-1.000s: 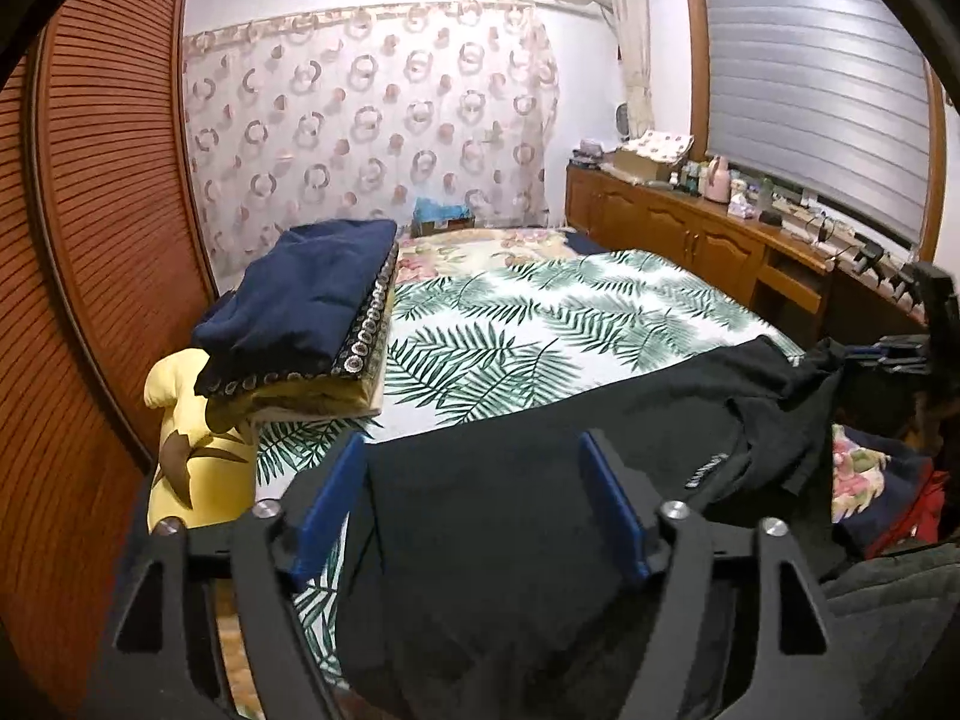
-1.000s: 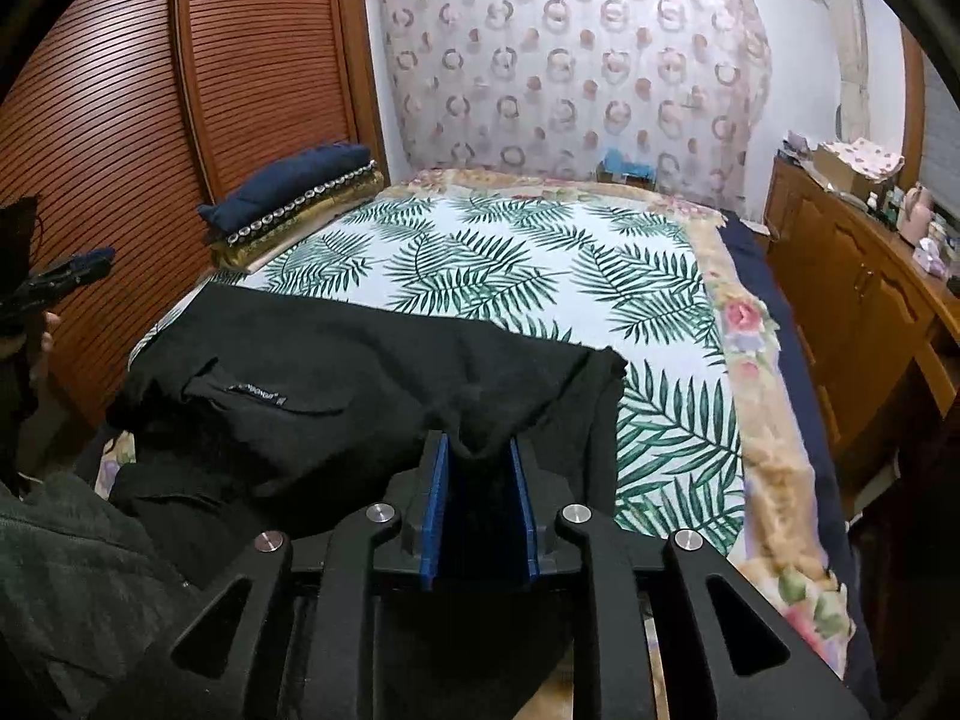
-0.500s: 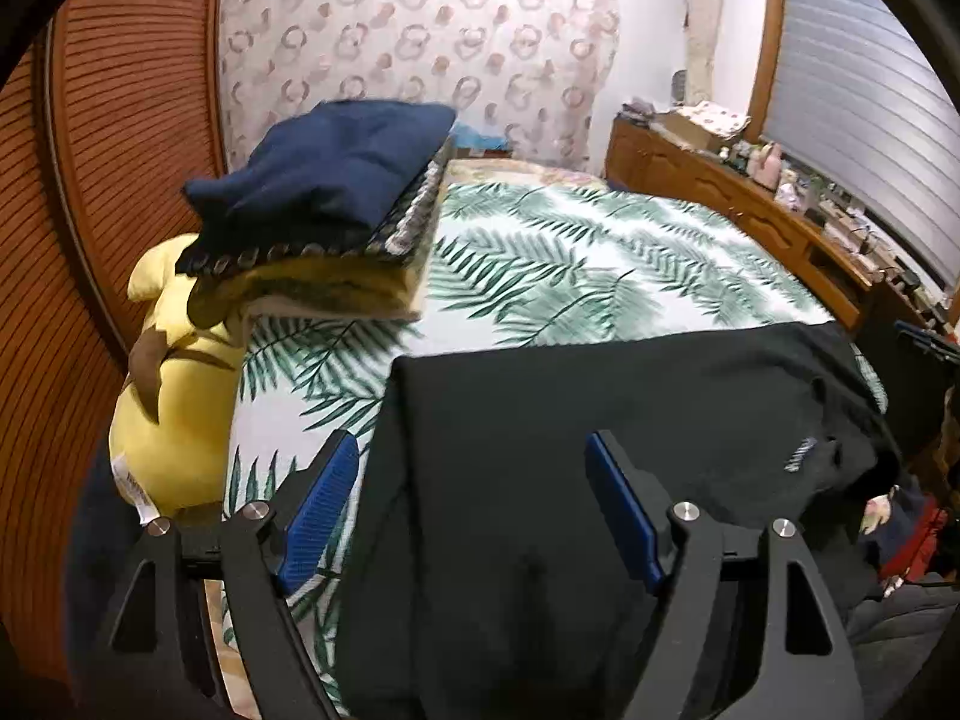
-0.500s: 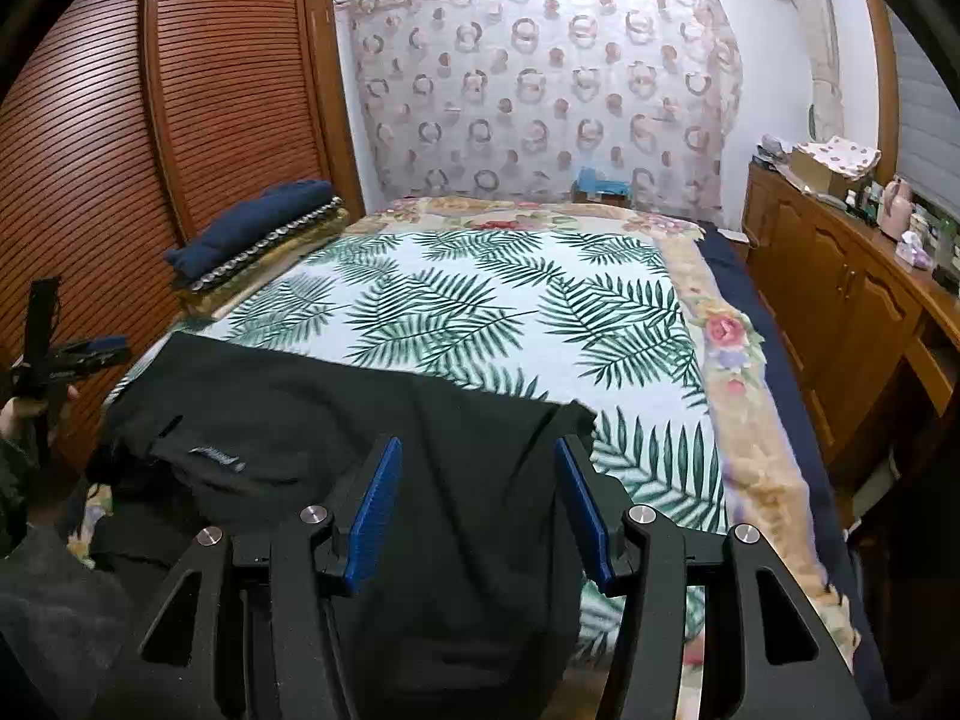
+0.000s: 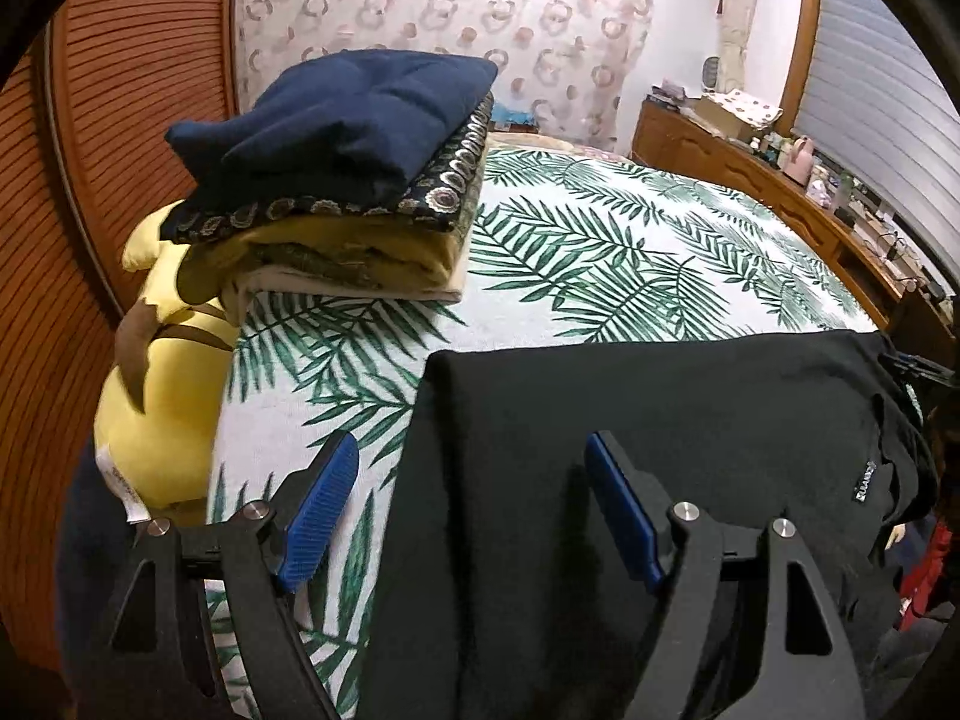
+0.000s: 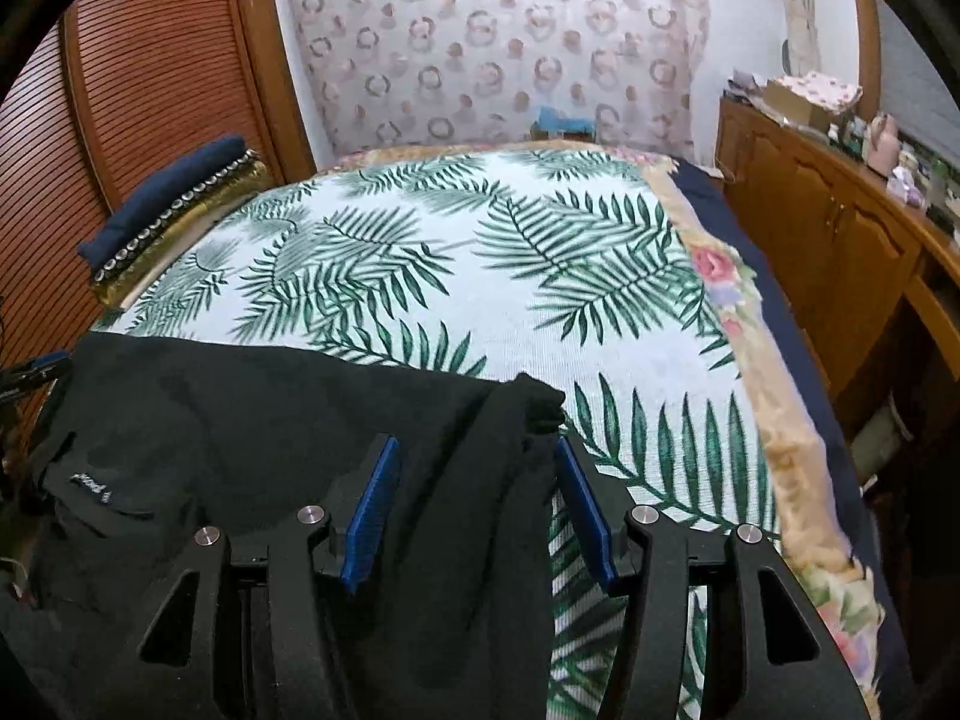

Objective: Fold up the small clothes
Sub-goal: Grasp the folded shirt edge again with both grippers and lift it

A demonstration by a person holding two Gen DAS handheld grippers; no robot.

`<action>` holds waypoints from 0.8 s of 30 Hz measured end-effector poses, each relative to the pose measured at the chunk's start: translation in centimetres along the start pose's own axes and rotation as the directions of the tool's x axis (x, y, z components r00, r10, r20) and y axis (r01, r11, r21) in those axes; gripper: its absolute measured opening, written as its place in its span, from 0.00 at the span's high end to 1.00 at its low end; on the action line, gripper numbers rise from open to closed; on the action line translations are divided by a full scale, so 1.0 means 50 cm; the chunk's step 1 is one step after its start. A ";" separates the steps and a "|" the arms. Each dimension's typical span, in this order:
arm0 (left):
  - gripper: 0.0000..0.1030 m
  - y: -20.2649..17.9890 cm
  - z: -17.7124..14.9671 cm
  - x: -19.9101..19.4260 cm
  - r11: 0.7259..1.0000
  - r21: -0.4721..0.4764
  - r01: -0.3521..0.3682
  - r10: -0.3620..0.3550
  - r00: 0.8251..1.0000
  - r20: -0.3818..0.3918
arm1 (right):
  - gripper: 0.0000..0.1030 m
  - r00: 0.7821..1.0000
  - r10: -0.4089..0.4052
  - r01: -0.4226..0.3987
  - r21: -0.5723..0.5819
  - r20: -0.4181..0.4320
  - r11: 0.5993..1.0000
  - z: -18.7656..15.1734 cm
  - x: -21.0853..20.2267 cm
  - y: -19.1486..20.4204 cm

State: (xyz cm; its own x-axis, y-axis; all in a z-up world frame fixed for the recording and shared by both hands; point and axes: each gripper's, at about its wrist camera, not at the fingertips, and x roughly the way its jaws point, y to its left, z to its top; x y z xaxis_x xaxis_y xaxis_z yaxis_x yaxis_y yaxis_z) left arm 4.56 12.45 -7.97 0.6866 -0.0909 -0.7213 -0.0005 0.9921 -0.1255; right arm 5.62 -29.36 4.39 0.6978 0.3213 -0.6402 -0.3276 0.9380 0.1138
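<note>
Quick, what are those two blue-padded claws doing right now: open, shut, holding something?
Left gripper: open, holding nothing.
Right gripper: open, jaws just opened; black garment lies loose between them.

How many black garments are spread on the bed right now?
1. The black garment lies flat along the near edge of the leaf-print bedspread, its corner between the right gripper and its open jaws. Others may lie hidden below the frame.

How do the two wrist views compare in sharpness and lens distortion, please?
Left wrist view: mostly sharp, the folded stack crisp, with strong fisheye bending at the slatted doors and dark corners. Right wrist view: softer, the fern-print bedspread slightly smeared and the floral border blurred, with the same barrel distortion.
</note>
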 end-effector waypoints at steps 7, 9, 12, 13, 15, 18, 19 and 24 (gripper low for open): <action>0.40 0.010 0.024 0.023 0.998 -0.025 0.050 -0.051 0.999 -0.010 | 0.43 1.000 -0.025 0.025 -0.022 0.008 0.999 0.004 0.007 0.008; 0.42 0.017 0.029 0.034 0.998 -0.037 0.047 -0.048 0.999 -0.023 | 0.43 0.999 -0.033 0.033 -0.039 0.009 0.999 0.002 0.009 0.013; 0.43 0.023 0.030 0.046 0.998 -0.047 0.039 -0.041 0.999 -0.033 | 0.43 1.000 -0.027 0.027 -0.053 0.002 0.998 0.003 0.014 0.016; 0.43 0.022 0.029 0.047 0.998 -0.041 0.036 -0.038 0.999 -0.033 | 0.43 1.000 -0.021 0.021 -0.059 0.000 0.998 0.003 0.014 0.018; 0.44 0.021 0.028 0.048 0.999 -0.032 0.031 -0.032 0.999 -0.032 | 0.43 1.000 -0.020 0.020 -0.080 -0.001 0.997 0.002 0.016 0.022; 0.54 0.019 0.026 0.046 0.999 -0.023 0.040 -0.041 0.999 -0.026 | 0.53 1.000 0.002 -0.002 -0.090 0.000 0.996 0.001 0.012 0.021; 0.55 0.018 0.025 0.046 0.998 -0.024 0.054 -0.055 0.998 -0.026 | 0.60 1.000 0.013 -0.013 -0.090 -0.001 0.996 0.001 0.011 0.022; 0.74 0.012 0.026 0.046 0.998 -0.015 0.068 -0.069 0.997 -0.030 | 0.84 0.996 0.094 -0.094 -0.039 -0.002 0.995 -0.001 0.008 0.013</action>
State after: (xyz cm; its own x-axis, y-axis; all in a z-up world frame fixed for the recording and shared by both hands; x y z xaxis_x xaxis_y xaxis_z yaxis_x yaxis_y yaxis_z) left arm 7.09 12.95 -8.79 0.6626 -0.1614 -0.7314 0.0352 0.9821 -0.1849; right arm 5.65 -28.64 4.17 0.6625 0.4075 -0.6285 -0.4162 0.8979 0.1433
